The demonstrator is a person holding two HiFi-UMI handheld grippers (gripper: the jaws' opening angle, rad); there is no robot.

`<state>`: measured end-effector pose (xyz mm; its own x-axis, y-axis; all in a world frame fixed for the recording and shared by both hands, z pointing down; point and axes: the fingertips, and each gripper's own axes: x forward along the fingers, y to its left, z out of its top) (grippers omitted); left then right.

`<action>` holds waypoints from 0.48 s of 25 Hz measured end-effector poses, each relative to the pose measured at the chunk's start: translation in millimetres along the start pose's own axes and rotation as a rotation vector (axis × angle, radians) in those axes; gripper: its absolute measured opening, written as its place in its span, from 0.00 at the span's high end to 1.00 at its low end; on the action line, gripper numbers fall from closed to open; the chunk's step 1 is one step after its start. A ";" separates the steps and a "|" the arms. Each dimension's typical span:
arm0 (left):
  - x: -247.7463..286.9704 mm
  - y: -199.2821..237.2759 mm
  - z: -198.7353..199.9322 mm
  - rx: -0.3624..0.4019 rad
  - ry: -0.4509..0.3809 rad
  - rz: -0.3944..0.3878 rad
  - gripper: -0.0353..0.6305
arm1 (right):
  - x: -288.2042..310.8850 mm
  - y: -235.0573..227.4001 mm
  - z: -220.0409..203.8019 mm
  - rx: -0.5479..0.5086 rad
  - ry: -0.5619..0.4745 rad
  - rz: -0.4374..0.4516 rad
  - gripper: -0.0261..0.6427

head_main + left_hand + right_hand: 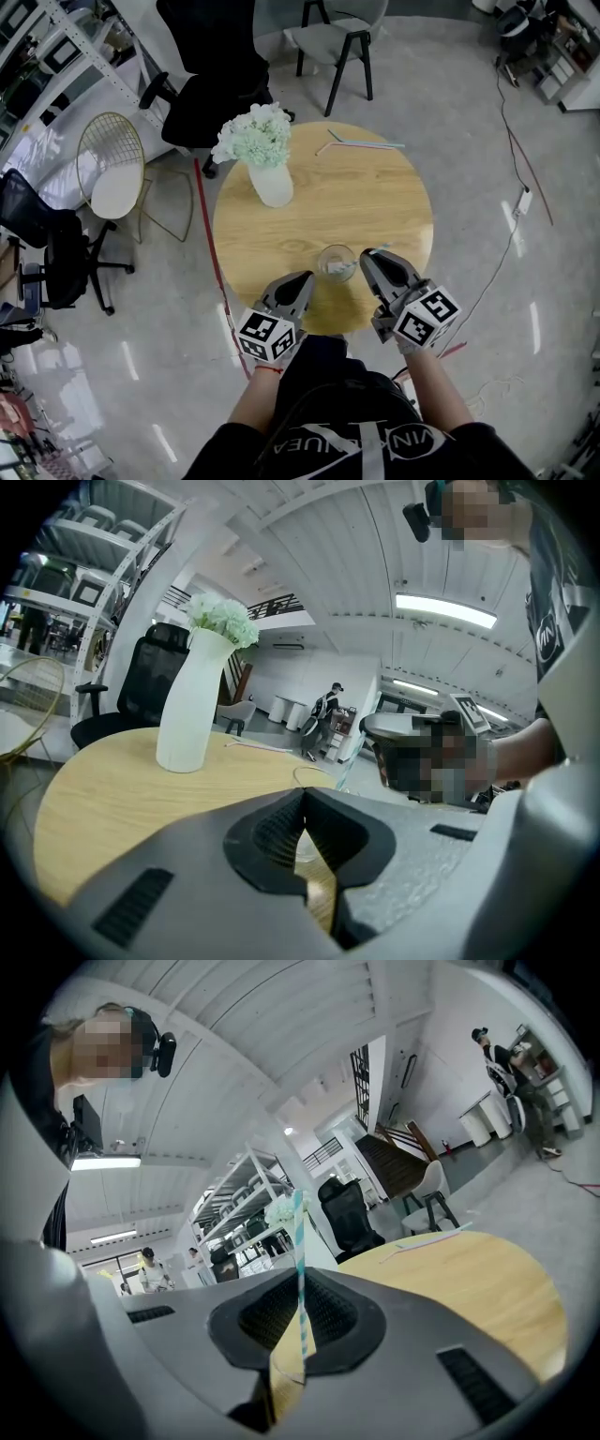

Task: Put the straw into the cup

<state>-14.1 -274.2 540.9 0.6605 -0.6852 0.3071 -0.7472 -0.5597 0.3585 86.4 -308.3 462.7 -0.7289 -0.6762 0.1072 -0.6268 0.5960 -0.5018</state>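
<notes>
One striped straw (300, 1279) sits clamped in the right gripper (367, 255), beside the cup (336, 262) at lower centre; the left gripper (306, 277) is closed, empty. Insertion appears pending: guide the straw's end through the rim.

Round wooden counter (375, 211) in the middle, with a white vase (272, 183) of pale flowers (253, 136) upright on its far left. Gold wire chair (111, 169) off left, black office chair (211, 98) beyond the vase, grey chair (337, 37) farther back, cable (520, 159) trailing across the floor on the right.
</notes>
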 end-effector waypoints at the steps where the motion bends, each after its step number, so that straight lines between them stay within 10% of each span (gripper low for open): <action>1: 1.2 1.6 0.5 -0.002 0.000 0.001 0.94 | 2.0 -3.6 -2.9 0.004 0.001 -0.013 0.93; 12: 5.3 3.5 -3.6 0.059 0.031 0.008 0.94 | 24.9 -14.5 -30.8 -0.019 0.033 -0.038 0.93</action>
<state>-13.0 -278.1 547.0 0.6558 -0.6753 0.3375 -0.7549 -0.5812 0.3039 68.9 -320.5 499.1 -0.7131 -0.6840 0.1538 -0.6589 0.5790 -0.4802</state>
